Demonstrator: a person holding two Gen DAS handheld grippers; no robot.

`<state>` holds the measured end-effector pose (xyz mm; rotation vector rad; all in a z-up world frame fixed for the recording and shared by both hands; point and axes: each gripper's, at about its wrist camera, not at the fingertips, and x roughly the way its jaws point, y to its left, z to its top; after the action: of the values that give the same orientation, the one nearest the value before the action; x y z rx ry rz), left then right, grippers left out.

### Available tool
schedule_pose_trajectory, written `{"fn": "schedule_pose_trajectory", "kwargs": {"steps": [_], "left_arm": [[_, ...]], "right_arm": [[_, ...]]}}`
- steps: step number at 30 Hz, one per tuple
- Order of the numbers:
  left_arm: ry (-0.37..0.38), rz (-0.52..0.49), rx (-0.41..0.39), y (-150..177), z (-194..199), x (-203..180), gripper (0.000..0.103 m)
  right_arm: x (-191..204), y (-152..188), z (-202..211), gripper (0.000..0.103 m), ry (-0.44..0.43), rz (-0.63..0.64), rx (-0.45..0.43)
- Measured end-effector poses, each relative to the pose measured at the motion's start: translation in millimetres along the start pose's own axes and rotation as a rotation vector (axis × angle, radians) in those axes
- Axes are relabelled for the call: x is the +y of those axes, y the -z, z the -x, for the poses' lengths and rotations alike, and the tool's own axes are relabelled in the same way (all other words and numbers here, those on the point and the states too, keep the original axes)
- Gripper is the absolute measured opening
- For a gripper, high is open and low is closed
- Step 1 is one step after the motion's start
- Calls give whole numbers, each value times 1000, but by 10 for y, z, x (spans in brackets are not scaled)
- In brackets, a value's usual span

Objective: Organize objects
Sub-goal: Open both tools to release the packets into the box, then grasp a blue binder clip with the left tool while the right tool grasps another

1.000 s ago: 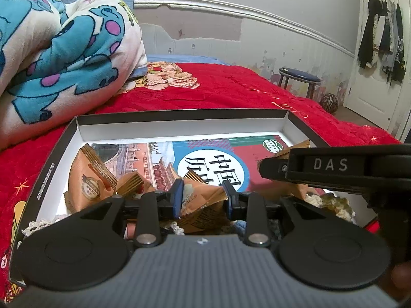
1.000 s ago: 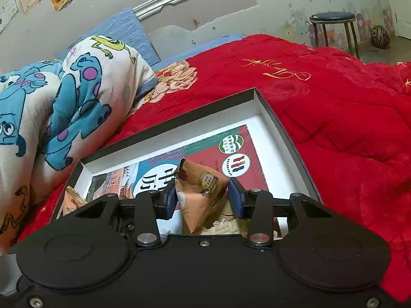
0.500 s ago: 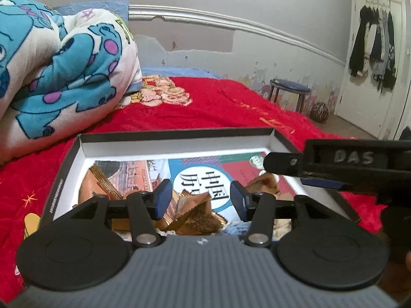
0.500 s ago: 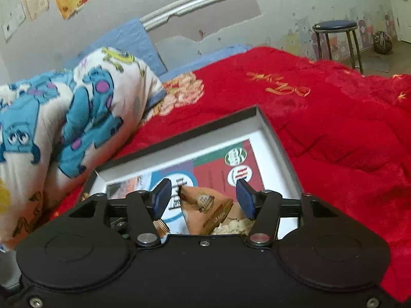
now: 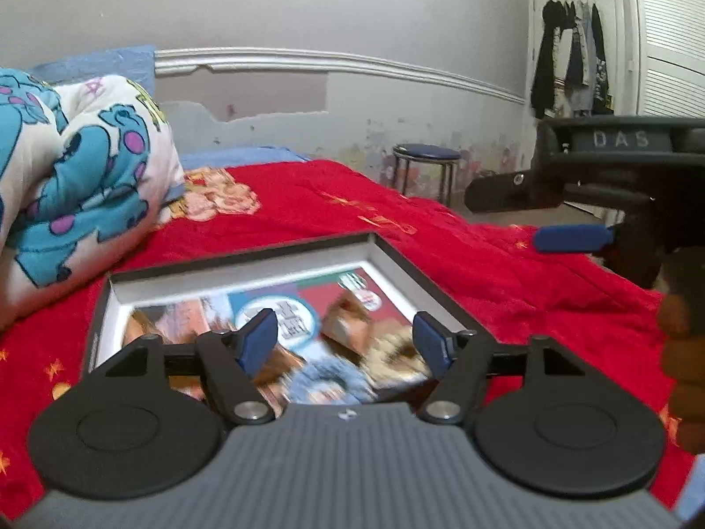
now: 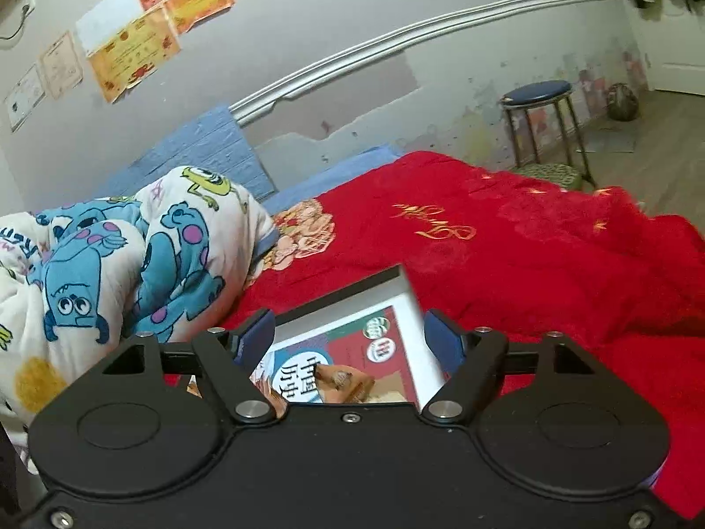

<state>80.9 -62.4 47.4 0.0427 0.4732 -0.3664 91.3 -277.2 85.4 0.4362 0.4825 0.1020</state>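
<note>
Snack packets (image 5: pixel 348 322) sit loose inside the shallow black box (image 5: pixel 246 260), on top of a printed booklet (image 5: pixel 282 313) lying flat on its floor; the box rests on the red blanket (image 5: pixel 506 282) covering the bed. One tan packet (image 6: pixel 343 381) lies toward the box's right wall, with a pale crumbly thing just beside it and something light blue at the near edge, too blurred to name. Left gripper (image 5: pixel 346 341) hangs over the near part of the box, jaws just been opening, now spread wide, nothing between the pads. Right gripper (image 6: pixel 348 339) same story: jaws just been opening, released, packet below them and not touched. In the left view the right gripper shows side-on off the box's right edge, a hand (image 5: pixel 683 352) behind it. Cartoon-print quilt (image 6: pixel 132 260) is bunched past the box's far left corner. Blue-topped stool (image 6: pixel 542 123) stands beyond the bed by the wall.
</note>
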Motion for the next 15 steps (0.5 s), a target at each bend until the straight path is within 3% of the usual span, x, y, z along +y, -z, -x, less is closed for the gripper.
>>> {"fn": "schedule_pose_trajectory", "kwargs": {"steps": [7, 10, 13, 15], "left_arm": [[78, -42, 77, 364, 87, -323, 84], [65, -91, 118, 500, -42, -466, 84], [79, -131, 141, 588, -155, -535, 83], [71, -147, 153, 629, -209, -575, 83]], "right_arm": [[-104, 353, 527, 80, 88, -8, 45], [-140, 348, 567, 79, 133, -57, 38], [-180, 347, 541, 81, 59, -70, 25], [-180, 399, 453, 82, 81, -40, 45]]}}
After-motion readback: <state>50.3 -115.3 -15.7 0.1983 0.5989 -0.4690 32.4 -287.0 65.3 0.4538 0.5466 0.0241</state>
